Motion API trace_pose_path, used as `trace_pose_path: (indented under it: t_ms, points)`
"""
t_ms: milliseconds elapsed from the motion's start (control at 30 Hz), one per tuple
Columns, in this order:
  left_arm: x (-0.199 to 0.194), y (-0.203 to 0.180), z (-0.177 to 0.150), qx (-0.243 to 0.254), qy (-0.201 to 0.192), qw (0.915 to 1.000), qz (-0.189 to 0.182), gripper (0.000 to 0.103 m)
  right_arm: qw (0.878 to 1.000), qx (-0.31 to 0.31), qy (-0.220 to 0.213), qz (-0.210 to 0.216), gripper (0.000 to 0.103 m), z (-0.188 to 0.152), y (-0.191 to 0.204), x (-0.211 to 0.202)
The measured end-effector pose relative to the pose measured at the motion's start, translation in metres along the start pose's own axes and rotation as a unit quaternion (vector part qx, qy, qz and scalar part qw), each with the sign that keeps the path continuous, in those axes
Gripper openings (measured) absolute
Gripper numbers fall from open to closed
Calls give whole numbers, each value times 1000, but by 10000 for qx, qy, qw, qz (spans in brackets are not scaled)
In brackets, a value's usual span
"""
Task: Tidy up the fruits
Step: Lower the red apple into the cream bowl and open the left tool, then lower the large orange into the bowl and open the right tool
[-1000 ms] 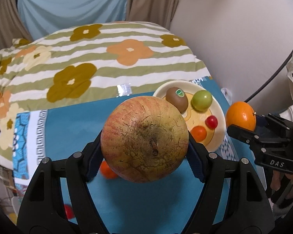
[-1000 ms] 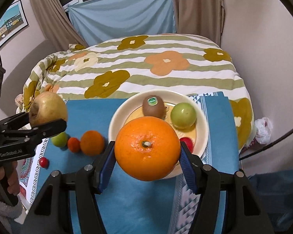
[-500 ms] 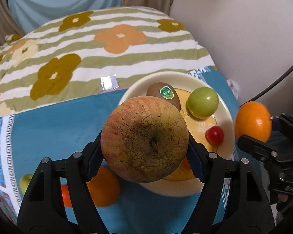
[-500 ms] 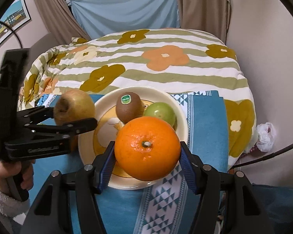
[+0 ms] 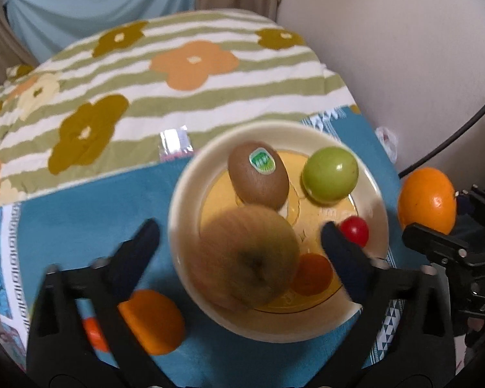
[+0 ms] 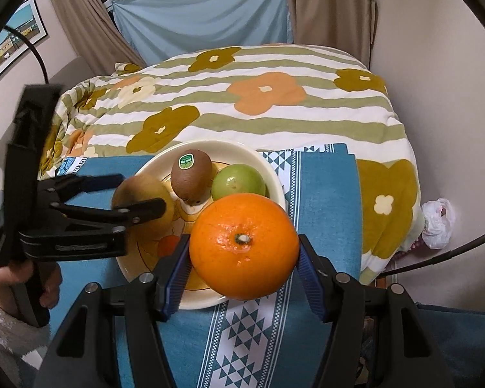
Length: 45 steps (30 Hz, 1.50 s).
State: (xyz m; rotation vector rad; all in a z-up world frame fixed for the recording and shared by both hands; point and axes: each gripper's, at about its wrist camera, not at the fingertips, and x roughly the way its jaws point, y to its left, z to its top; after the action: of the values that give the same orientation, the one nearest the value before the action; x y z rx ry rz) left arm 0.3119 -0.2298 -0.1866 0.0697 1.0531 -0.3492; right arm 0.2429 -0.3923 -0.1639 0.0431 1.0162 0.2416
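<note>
My left gripper (image 5: 239, 236) is open over the cream bowl (image 5: 190, 200). The russet apple (image 5: 245, 258) is blurred and sits free between the spread fingers, inside the bowl; it also shows in the right wrist view (image 6: 139, 194). The bowl holds a kiwi (image 5: 258, 174), a green fruit (image 5: 329, 174), a cherry tomato (image 5: 354, 231) and a small orange fruit (image 5: 312, 274). My right gripper (image 6: 242, 255) is shut on a large orange (image 6: 244, 245), held above the near right rim of the bowl (image 6: 268, 168).
The bowl stands on a blue cloth (image 6: 326, 194) over a flowered quilt (image 6: 274, 97). A mandarin (image 5: 152, 320) and a smaller orange fruit (image 5: 93, 333) lie on the cloth left of the bowl. A wall and a white bag (image 6: 436, 223) are to the right.
My left gripper has opened and let go of the apple, which has dropped into the bowl. The right gripper with the orange has moved in closer to the bowl.
</note>
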Motion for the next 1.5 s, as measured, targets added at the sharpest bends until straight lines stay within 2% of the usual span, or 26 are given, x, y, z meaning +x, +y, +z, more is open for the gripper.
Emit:
trace_pose_path:
  t_ms: [267, 633, 967, 1167, 1200, 1267, 1300, 1333, 1500]
  points:
    - [-28, 14, -9, -102, -91, 9998, 134, 103, 9999, -92, -43, 16, 58, 6, 3, -2]
    - [-61, 48, -45, -674, -116, 9972, 309, 103, 9977, -658, -14, 171, 58, 15, 33, 23]
    - [-73, 69, -67, -1009, -99, 9935, 523, 103, 9946, -998, 7, 276, 58, 14, 47, 48]
    - [-78, 72, -75, -1118, -89, 9922, 547, 103, 9948, -903, 130, 450, 58, 13, 43, 51]
    - [-79, 72, -76, -1131, -100, 9920, 553, 103, 9948, -904, 105, 448, 59, 11, 43, 51]
    - [-83, 73, -79, -1149, -117, 9917, 570, 103, 9946, -904, -134, 491, 76, 11, 42, 41]
    - [-85, 72, -80, -1164, -131, 9914, 583, 103, 9944, -890, -246, 514, 96, 11, 42, 37]
    - [-87, 72, -82, -1182, -143, 9912, 586, 103, 9942, -872, -347, 528, 103, 11, 42, 32]
    - [-95, 71, -87, -1244, -189, 9902, 605, 103, 9948, -801, -386, 490, 103, 10, 40, 25]
